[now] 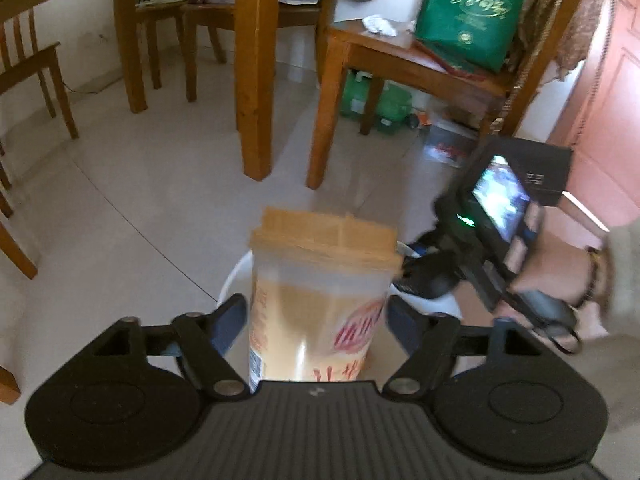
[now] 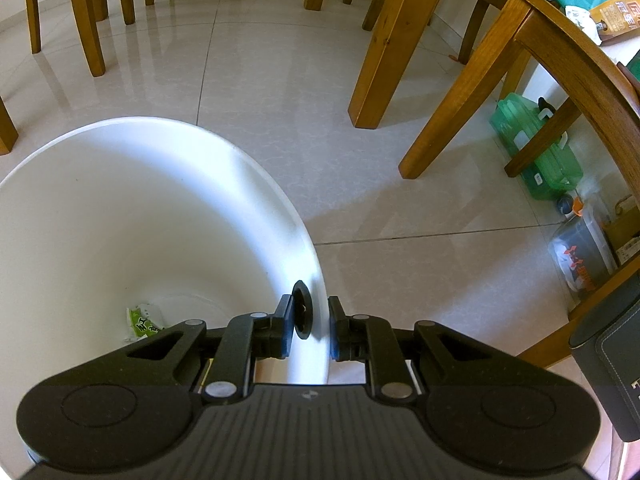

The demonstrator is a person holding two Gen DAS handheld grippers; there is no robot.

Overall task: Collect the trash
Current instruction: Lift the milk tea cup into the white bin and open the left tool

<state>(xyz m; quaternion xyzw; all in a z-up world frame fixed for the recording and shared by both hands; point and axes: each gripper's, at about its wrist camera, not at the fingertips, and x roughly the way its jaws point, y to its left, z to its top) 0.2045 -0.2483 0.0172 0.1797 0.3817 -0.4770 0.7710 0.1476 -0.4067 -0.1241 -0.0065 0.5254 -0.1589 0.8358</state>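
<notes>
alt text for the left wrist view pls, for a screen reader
The left tool grips a tall plastic cup with an orange lid above a white bin. The right tool holds the bin's rim, with wooden chairs on the tiled floor beyond.

gold chinese script on green bag (image 1: 472, 4)

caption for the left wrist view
Left gripper holds a cup above the white bin.

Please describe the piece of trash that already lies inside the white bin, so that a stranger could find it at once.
Start at the big white bin on the tiled floor, whose rim the right tongs straddle. Look down to its bottom: a small crumpled wrapper lies there. It is green and white with print, the only coloured thing against the plain white inside.
</notes>
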